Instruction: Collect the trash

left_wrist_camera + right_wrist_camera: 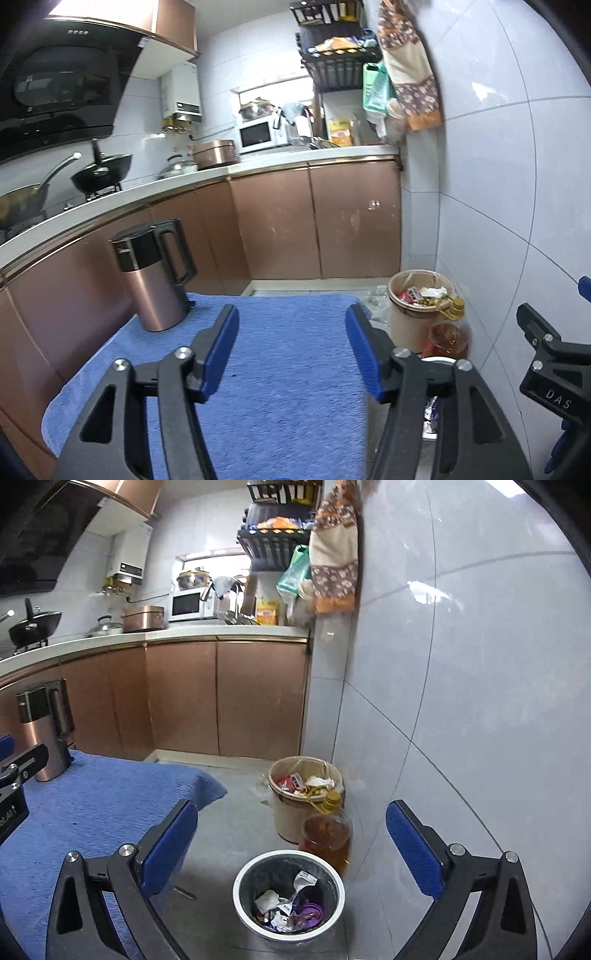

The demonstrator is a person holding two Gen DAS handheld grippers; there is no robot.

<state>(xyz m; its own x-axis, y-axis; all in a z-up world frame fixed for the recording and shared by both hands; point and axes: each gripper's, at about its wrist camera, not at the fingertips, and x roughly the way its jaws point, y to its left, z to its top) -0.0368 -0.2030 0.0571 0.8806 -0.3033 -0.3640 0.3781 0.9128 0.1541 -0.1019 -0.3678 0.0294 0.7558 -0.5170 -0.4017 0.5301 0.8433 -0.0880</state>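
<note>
Two empty, wide-open grippers, left [291, 347] and right [291, 843], hover near the blue mat's [92, 805] edge; two bins, grey [289, 895] and tan [306, 795], stand on bare floor [221, 834].

Left wrist cam rides behind left gripper [291, 332], close over the blue-towelled tabletop [288, 387], facing the cabinets. Right wrist cam sits behind right gripper [291, 830], angled down at the grey bin [243, 882] on the floor. Shared: kettle [155, 273], beige bin [402, 325], counter.
</note>
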